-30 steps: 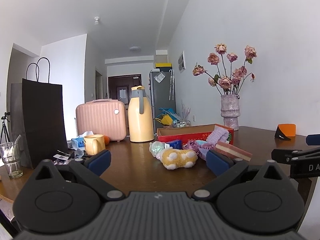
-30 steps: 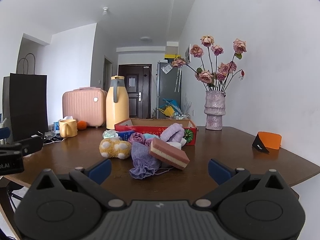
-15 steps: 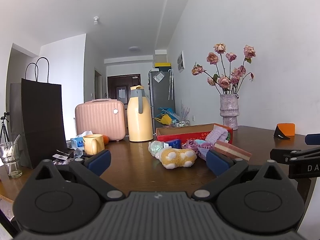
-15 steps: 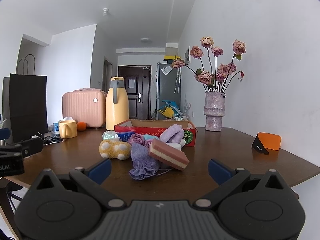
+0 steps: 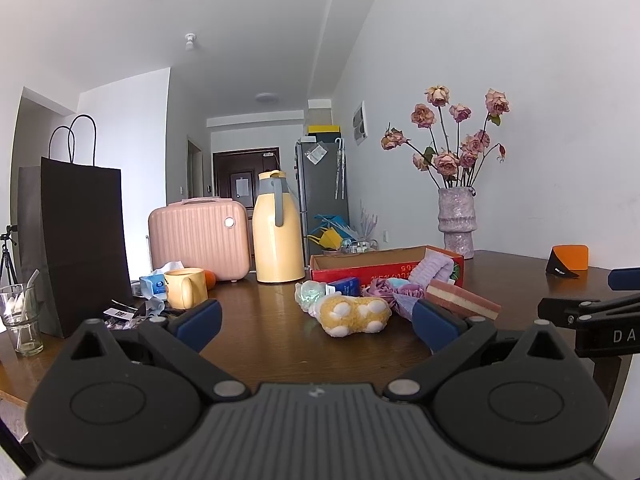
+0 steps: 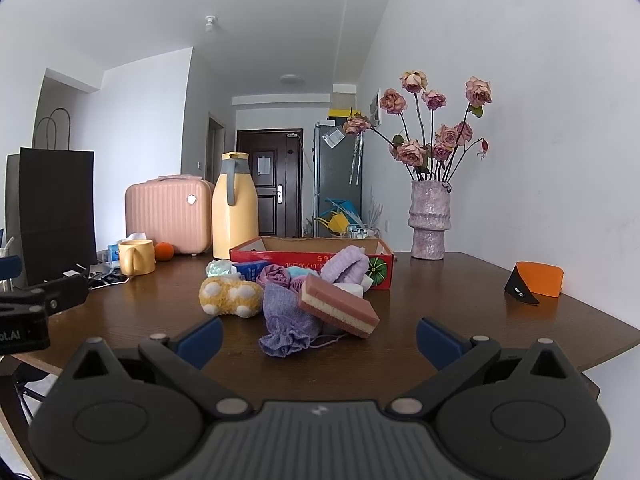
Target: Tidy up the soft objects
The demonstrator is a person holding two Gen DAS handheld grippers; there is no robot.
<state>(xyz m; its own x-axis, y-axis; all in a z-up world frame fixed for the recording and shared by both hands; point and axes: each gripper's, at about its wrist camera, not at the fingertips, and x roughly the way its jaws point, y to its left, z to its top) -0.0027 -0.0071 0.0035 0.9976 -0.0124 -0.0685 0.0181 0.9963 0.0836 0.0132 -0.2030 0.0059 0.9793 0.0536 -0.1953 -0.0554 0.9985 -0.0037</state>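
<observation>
A pile of soft things lies on the brown table in front of a red cardboard box. It holds a yellow plush with white spots, a pink and cream sponge, a purple drawstring pouch, a lilac towel roll and a pale green item. My left gripper is open and empty, just short of the yellow plush. My right gripper is open and empty, close in front of the pouch and sponge.
A yellow thermos, a pink case, a yellow mug, a black paper bag and a glass stand to the left. A vase of dried roses and an orange card holder stand to the right.
Both grippers have drifted very slightly; the pile and the box have not moved.
</observation>
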